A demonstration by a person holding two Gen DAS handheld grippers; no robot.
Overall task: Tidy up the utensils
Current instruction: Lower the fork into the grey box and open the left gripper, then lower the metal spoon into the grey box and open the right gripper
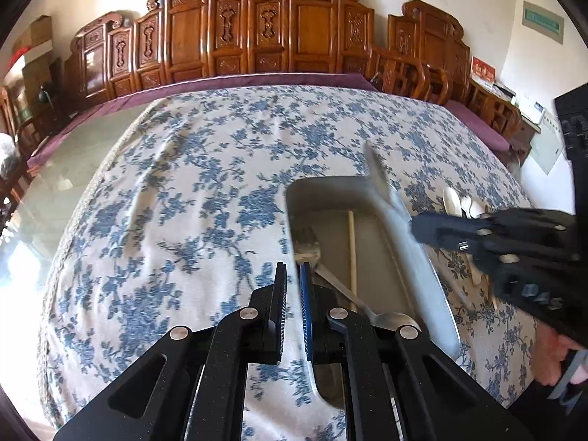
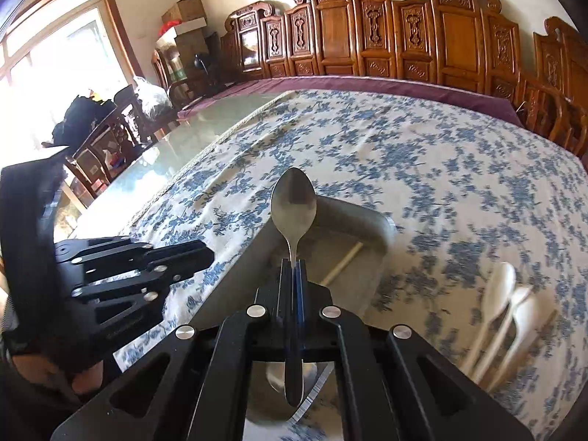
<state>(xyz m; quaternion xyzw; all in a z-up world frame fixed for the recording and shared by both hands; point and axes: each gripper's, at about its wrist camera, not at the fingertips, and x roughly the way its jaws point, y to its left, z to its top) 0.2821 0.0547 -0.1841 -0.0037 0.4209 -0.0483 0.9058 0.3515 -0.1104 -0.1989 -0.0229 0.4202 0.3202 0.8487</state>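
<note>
Right gripper [image 2: 294, 262] clamped on neck of metal spoon [image 2: 294, 204], bowl pointed forward, held above grey tray [image 2: 384, 235]. Left gripper [image 1: 293, 286] empty, pads set narrowly apart, hovering at tray's near-left edge. Fork [image 1: 307, 244], second spoon [image 1: 386, 318] and wooden chopstick [image 1: 352, 253] seen lying in tray. White plastic spoons [image 2: 499, 316] left on floral tablecloth [image 2: 441, 154], just beside tray. Metal spoon judged stiff, light, smooth: slipping or pivoting is likely if pinched loosely; grip on flat handle near neck is favoured. White spoons judged lighter, best taken mid-handle.
</note>
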